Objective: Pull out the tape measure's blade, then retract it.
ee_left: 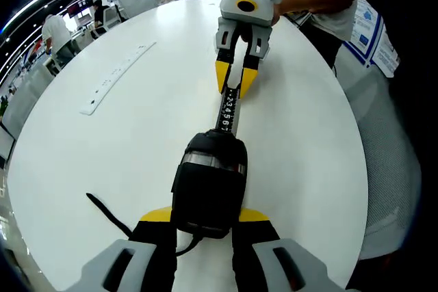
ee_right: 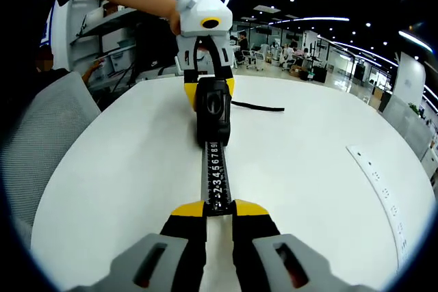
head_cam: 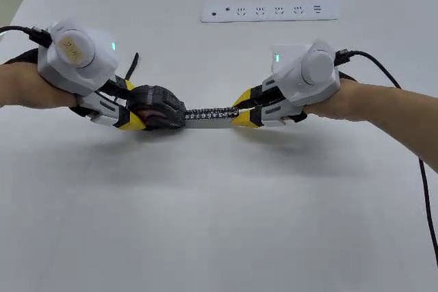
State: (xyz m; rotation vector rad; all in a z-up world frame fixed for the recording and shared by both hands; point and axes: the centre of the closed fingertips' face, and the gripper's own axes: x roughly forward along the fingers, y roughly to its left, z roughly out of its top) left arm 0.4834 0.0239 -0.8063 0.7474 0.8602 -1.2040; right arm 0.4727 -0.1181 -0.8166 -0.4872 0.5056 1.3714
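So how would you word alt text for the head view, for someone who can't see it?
The left gripper clamps a black tape measure while the right gripper pinches the end of its short pulled-out blade, over a white table. A white power strip lies farther back.

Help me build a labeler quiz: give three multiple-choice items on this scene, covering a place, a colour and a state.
1. The power strip lies: A between the tools; B nearer the person; C beyond the tools.
2. The tool tips are: A red; B yellow; C green.
3. The blade is: A partly out; B fully retracted; C detached.
C: the strip sits past both tools. B: left tool and right tool have yellow tips. A: right tool grips the blade, extended from the case in left tool.
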